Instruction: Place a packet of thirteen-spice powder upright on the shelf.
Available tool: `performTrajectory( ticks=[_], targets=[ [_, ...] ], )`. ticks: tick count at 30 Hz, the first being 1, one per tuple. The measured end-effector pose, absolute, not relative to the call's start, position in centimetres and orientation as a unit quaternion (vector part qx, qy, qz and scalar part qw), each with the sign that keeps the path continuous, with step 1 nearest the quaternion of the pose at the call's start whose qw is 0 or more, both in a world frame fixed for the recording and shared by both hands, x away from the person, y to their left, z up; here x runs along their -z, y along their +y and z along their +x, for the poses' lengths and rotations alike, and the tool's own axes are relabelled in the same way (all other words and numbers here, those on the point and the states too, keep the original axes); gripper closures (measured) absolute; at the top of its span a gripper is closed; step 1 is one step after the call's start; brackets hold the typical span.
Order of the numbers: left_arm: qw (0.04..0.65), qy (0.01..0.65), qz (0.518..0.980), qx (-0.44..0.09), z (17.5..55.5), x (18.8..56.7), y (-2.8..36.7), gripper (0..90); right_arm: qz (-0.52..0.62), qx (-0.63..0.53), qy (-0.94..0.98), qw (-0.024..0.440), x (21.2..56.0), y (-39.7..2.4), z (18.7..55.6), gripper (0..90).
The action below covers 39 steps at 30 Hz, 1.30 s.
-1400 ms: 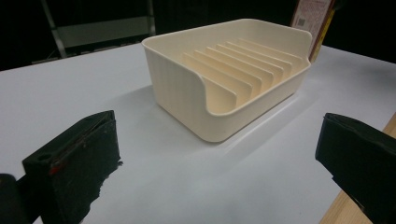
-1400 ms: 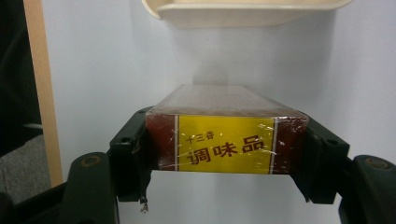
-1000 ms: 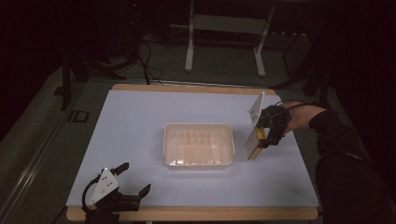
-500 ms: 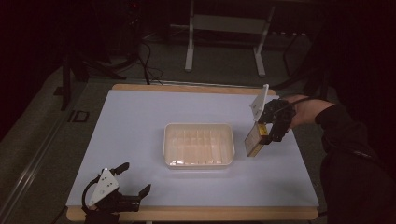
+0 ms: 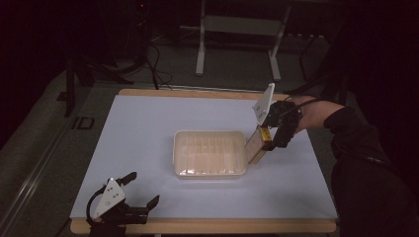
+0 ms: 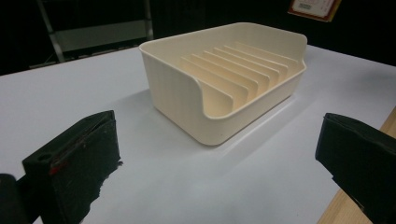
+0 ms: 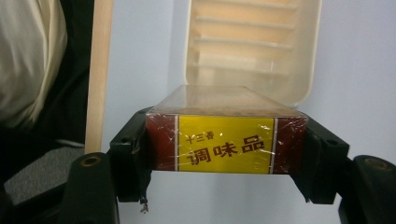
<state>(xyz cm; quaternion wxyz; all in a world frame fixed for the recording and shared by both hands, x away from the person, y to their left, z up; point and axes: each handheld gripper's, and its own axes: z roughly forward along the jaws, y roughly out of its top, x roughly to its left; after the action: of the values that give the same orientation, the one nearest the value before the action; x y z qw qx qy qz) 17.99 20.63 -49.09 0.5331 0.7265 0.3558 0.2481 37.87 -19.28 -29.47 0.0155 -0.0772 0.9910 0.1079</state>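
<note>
A cream plastic rack tray (image 5: 210,170) with ribbed slots sits in the middle of the white table; the same tray (image 6: 173,91) fills the far part of the left gripper view. My right gripper (image 5: 271,141) is shut on a flat box (image 5: 256,145), held tilted just off the tray's right end. In the right gripper view the box (image 7: 224,142) shows a yellow label with red sides between the jaws, and the tray (image 7: 306,70) lies beyond it. My left gripper (image 5: 141,193) rests open at the table's front left corner, with nothing between its fingers (image 6: 74,163).
The white table (image 5: 148,128) has a wooden edge (image 5: 207,226) along the front. A metal stand (image 5: 237,29) and cables are on the dark floor behind. The person's dark sleeve (image 5: 356,138) comes in from the right.
The right gripper has carried the box slightly toward the tray's right end and lowered it a little. The left gripper has stayed put.
</note>
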Motion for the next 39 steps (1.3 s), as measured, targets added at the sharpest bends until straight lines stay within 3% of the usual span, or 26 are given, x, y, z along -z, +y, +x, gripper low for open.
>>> performTrajectory(
  ticks=[39],
  targets=[
    [0.535,0.349,0.728,-0.249,17.9,49.0,20.6,0.0,-0.133,-0.184,0.974,0.006,32.2,-9.4,37.6,32.1]
  ],
)
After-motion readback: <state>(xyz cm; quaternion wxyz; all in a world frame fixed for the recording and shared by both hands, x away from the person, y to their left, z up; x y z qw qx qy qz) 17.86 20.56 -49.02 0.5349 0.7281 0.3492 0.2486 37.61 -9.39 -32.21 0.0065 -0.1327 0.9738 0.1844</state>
